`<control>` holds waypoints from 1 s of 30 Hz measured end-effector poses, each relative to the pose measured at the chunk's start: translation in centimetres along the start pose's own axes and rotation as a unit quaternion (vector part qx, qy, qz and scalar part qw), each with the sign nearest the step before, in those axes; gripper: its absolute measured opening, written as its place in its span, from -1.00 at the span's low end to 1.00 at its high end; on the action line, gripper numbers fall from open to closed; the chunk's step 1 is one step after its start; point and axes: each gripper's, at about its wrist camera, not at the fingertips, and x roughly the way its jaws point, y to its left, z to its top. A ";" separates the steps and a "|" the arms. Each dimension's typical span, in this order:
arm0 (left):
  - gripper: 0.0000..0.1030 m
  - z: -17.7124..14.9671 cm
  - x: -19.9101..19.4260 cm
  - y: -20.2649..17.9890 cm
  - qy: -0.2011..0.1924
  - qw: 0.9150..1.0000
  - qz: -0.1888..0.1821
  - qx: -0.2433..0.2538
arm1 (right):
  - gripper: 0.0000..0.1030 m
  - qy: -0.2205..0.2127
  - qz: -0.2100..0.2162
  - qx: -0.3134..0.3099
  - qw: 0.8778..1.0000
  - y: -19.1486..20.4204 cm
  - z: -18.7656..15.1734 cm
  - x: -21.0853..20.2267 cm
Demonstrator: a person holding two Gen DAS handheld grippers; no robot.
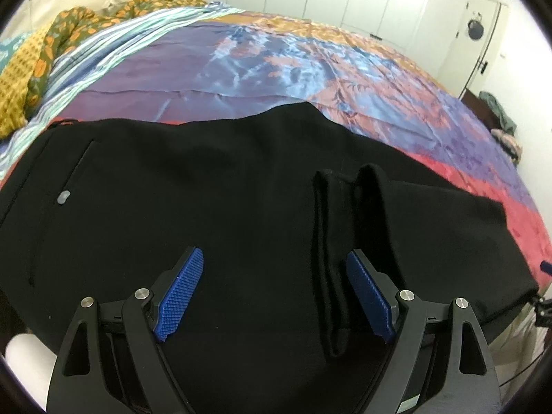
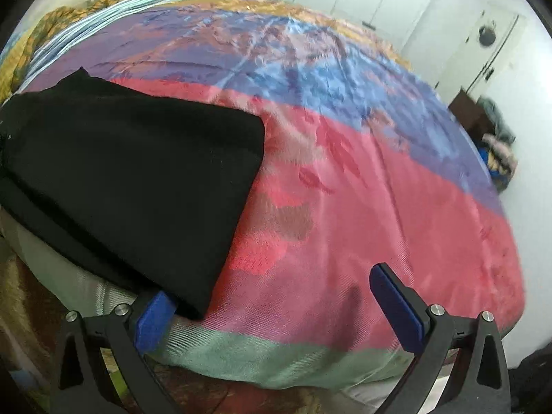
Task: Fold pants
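Pants (image 1: pixel 207 189) are spread black across the near edge of the bedspread (image 1: pixel 276 62). Both the left gripper (image 1: pixel 274 293) and right gripper (image 2: pixel 276 310) are held agape, empty; the hem (image 2: pixel 241 179) should be pinched squarely.

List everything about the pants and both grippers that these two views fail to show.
- Black pants: in the left wrist view the waist end runs off the left edge and the near edge lies under the left gripper.
- Fold layers: fabric is uniformly black, so the count is unreadable apart from one raised crease.
- Right wrist view: motion blur; the pants' cuff corner covers part of the left finger of the right gripper, so contact is unclear.
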 end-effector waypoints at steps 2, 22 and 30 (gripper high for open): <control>0.68 0.3 -0.4 0.5 0.003 1.000 -0.014 -0.018 | 0.99 -0.003 -0.007 -0.011 1.000 0.6 0.3 -0.5; 0.59 -0.1 -0.6 -7.4 0.042 0.989 -0.122 0.071 | 0.95 -0.011 0.322 0.062 0.945 5.5 1.9 0.3; 0.75 0.2 -3.3 -4.1 0.000 0.993 -0.112 0.023 | 0.99 -0.096 0.284 0.052 0.953 6.4 1.7 -3.3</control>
